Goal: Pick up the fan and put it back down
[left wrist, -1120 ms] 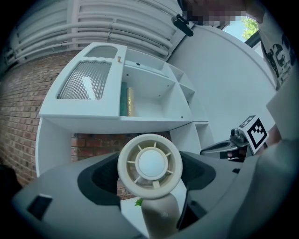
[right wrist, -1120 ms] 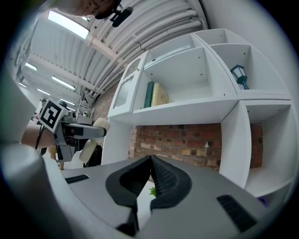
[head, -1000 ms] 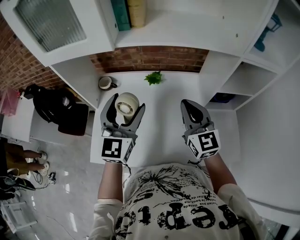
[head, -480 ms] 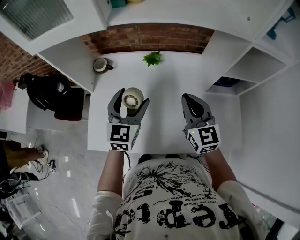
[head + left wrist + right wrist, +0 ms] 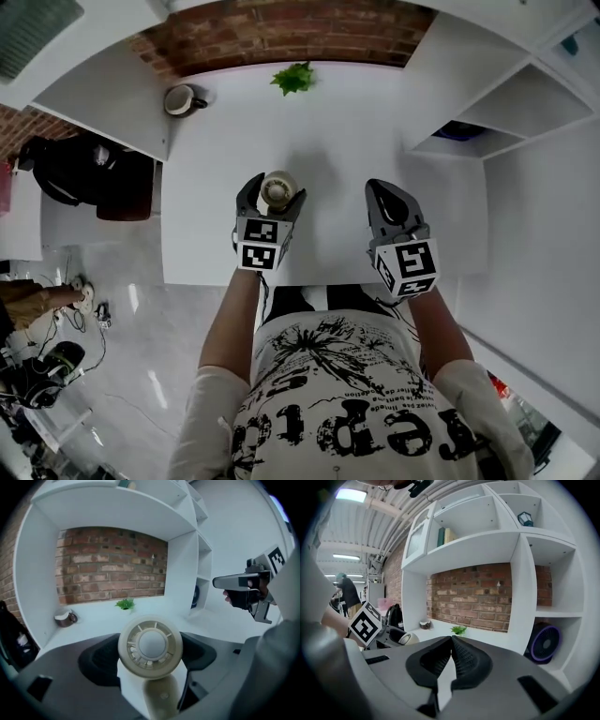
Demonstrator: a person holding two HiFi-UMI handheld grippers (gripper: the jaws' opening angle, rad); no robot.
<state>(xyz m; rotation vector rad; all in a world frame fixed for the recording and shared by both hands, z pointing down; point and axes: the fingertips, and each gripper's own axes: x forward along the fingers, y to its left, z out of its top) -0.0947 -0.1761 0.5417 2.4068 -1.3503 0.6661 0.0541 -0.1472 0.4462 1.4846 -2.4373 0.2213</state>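
A small cream fan (image 5: 277, 188) with a round head stands between the jaws of my left gripper (image 5: 271, 195), over the white table (image 5: 216, 216) near its front edge. In the left gripper view the fan (image 5: 150, 646) fills the gap, both dark jaws press its head, and its base shows below. My left gripper (image 5: 150, 645) is shut on it. I cannot tell whether the base touches the table. My right gripper (image 5: 388, 201) hovers to the right, shut and empty, its jaws meeting at the tips (image 5: 451, 641).
A mug (image 5: 180, 99) and a small green plant (image 5: 293, 78) sit at the table's back by the brick wall. A blue-rimmed fan (image 5: 543, 643) sits in a shelf cubby at the right. A black bag (image 5: 84, 173) lies left of the table.
My left gripper has drawn back toward the table's front edge with the fan in it, and both look smaller in the head view. The right gripper has kept its place.
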